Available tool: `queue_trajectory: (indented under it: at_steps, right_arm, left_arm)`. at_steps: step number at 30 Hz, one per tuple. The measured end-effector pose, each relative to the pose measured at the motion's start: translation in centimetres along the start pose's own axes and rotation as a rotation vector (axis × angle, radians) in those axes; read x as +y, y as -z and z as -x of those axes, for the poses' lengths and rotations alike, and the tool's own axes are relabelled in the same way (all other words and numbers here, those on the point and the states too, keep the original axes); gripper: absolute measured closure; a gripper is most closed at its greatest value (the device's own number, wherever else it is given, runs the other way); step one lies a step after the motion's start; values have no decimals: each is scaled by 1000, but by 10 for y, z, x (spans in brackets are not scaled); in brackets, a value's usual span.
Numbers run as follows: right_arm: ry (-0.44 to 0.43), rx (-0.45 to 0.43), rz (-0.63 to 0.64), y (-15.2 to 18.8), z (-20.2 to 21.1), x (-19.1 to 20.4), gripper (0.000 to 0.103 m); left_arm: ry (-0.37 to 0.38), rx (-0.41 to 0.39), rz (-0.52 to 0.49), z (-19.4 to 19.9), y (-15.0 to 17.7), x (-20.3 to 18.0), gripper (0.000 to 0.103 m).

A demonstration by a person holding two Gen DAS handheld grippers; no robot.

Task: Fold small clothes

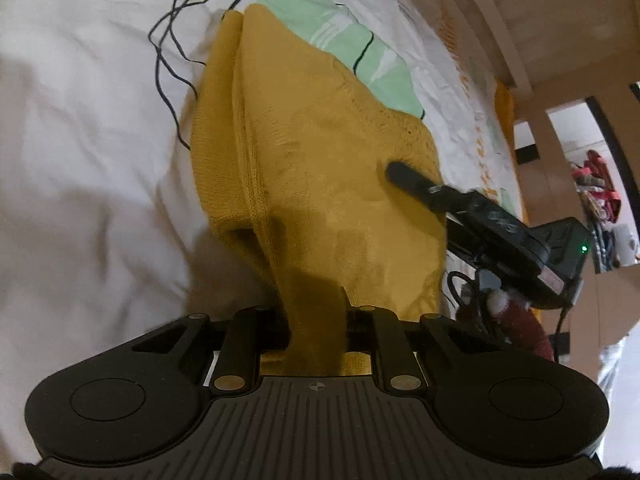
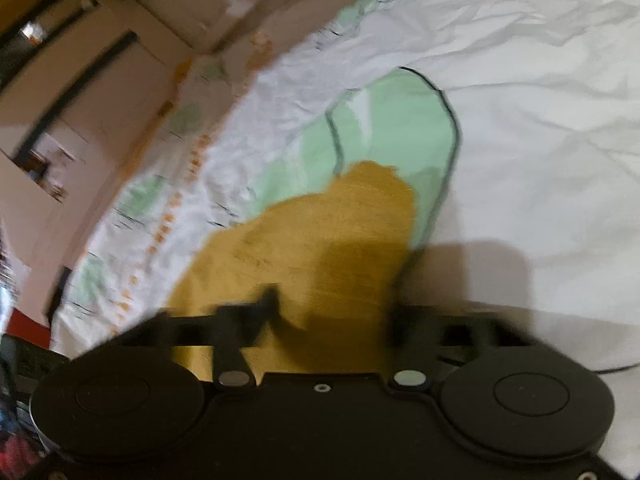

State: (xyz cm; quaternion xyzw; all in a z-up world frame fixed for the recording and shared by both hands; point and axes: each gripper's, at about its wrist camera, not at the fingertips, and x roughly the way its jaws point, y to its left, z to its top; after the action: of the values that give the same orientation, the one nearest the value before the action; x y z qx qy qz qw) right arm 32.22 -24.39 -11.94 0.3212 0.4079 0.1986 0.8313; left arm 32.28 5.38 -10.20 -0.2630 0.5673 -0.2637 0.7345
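Observation:
A mustard-yellow knit garment (image 1: pixel 320 168) lies on a white bedsheet (image 1: pixel 88 128), partly folded, with a doubled ribbed edge on its left. My left gripper (image 1: pixel 316 320) is shut on the garment's near end, which bunches up between the fingers. My right gripper (image 1: pixel 400 170) comes in from the right in the left wrist view, its dark fingertip pressed into the garment's right edge. In the blurred right wrist view the garment (image 2: pixel 320 240) fills the space between the right gripper's fingers (image 2: pixel 332 312), which appear shut on it.
The sheet has a mint-green printed patch (image 1: pixel 360 52) with black outlines beyond the garment, also in the right wrist view (image 2: pixel 400 128). The bed's edge and a wooden wall or furniture (image 1: pixel 540 40) lie to the right. Black line prints (image 1: pixel 176 40) cross the sheet.

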Motion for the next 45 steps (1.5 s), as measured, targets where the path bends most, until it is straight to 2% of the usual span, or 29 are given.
queue_trajectory:
  at_steps: [3,5,9,17,23,26,29,32,36,41,44,45]
  right_arm:
    - [4,-1,-3,-1,12,6,61]
    - [7,0,11,0,23,17,62]
    - [20,29,25,13,54,34,63]
    - [56,86,3,72,129,40,63]
    - [68,89,-34,114,166,34,62]
    - [99,54,-57,132,175,26,57]
    - [213,-10,-9,141,182,22,54]
    - [271,-44,21,144,186,21,49]
    - [340,-88,137,149,190,30,47]
    - [340,-168,155,158,199,34,45]
    - [341,-217,190,161,208,38,35]
    - [339,-236,202,161,211,40,35]
  left_arm:
    - [13,-20,-33,9,5,-12,87]
    - [53,-20,-29,16,12,-19,87]
    - [73,-11,-44,26,37,-35,87]
    - [113,26,-110,45,124,-69,87]
    - [111,37,-80,43,182,-68,87]
    - [41,21,-81,38,200,-66,86]
    - [-94,-21,-108,33,211,-62,83]
    - [-128,-75,-120,36,218,-59,82]
    - [-203,-124,-189,37,230,-68,82]
    - [-283,-198,-284,45,250,-85,82]
    - [-298,-266,-353,63,267,-98,82]
    - [-295,-288,-374,72,273,-98,82]
